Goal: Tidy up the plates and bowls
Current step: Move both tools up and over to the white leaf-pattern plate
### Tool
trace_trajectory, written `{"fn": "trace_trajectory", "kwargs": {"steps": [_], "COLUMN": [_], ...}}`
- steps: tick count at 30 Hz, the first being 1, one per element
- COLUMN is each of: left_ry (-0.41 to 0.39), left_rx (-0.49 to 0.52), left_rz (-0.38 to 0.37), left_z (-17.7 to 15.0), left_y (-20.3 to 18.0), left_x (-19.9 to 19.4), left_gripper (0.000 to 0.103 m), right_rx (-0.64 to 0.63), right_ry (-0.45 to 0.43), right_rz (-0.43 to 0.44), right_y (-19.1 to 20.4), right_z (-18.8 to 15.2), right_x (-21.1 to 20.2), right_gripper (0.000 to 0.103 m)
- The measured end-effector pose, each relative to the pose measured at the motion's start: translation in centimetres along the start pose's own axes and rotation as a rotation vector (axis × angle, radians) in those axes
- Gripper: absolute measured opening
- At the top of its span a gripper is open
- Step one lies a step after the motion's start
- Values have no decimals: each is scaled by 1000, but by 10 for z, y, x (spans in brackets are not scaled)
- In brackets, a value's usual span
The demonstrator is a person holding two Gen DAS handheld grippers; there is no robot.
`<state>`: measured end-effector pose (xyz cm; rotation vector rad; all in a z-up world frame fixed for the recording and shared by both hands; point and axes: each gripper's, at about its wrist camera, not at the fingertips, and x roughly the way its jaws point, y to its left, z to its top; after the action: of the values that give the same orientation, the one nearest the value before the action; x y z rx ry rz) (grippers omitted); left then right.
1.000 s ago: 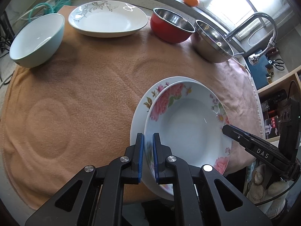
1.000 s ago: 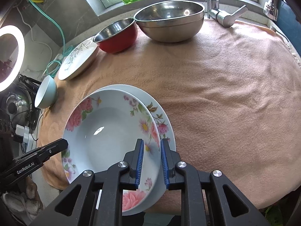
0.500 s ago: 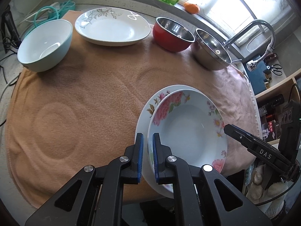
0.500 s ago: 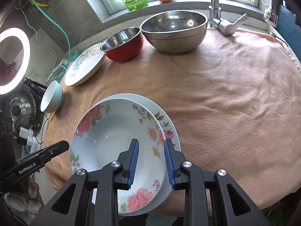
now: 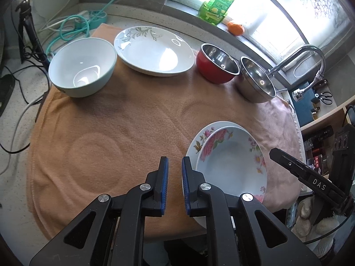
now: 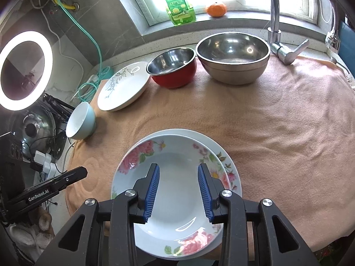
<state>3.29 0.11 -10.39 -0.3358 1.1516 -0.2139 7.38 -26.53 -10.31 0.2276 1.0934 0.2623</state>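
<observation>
Two floral plates are stacked near the front edge of the peach cloth: a deep one (image 5: 233, 161) (image 6: 177, 190) on a wider one (image 5: 195, 141) (image 6: 230, 166). My left gripper (image 5: 174, 166) is open a little and empty, just left of the stack. My right gripper (image 6: 178, 175) is open wide and empty, above the deep plate. At the back stand a light blue bowl (image 5: 82, 66) (image 6: 81, 122), a white leaf-pattern plate (image 5: 153, 51) (image 6: 124, 86), a red bowl (image 5: 217, 66) (image 6: 173, 68) and a steel bowl (image 5: 255, 79) (image 6: 233, 57).
A faucet (image 6: 275, 22) and its handle (image 6: 290, 53) stand at the back right. A green bottle (image 6: 177, 2) and an orange (image 6: 216, 10) sit on the sill. A ring light (image 6: 22, 71), cables and a hose (image 5: 73, 26) lie left of the cloth (image 5: 111, 122).
Both grippers have let go of the stacked plates and opened; the right opened wide. Both have pulled back and up; the left has shifted left off the rim.
</observation>
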Motion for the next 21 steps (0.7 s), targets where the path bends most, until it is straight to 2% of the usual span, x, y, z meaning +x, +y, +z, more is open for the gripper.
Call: {"fn": "trace_trajectory", "kwargs": {"steps": [9, 16, 21], "left_ry": [-42, -81, -102], "left_rx": [-26, -42, -50], "left_rz": [28, 47, 54], "left_z": [7, 14, 22], "left_y": [18, 29, 37], "left_x": [-22, -36, -45], "left_gripper": [11, 11, 11], "right_rx": [-17, -11, -41], "right_ry": [-39, -105, -110], "right_rz": [54, 104, 116], "right_y": [27, 42, 55], "right_z": [11, 21, 31], "right_x": [-6, -12, -13], "right_gripper": [33, 33, 33]}}
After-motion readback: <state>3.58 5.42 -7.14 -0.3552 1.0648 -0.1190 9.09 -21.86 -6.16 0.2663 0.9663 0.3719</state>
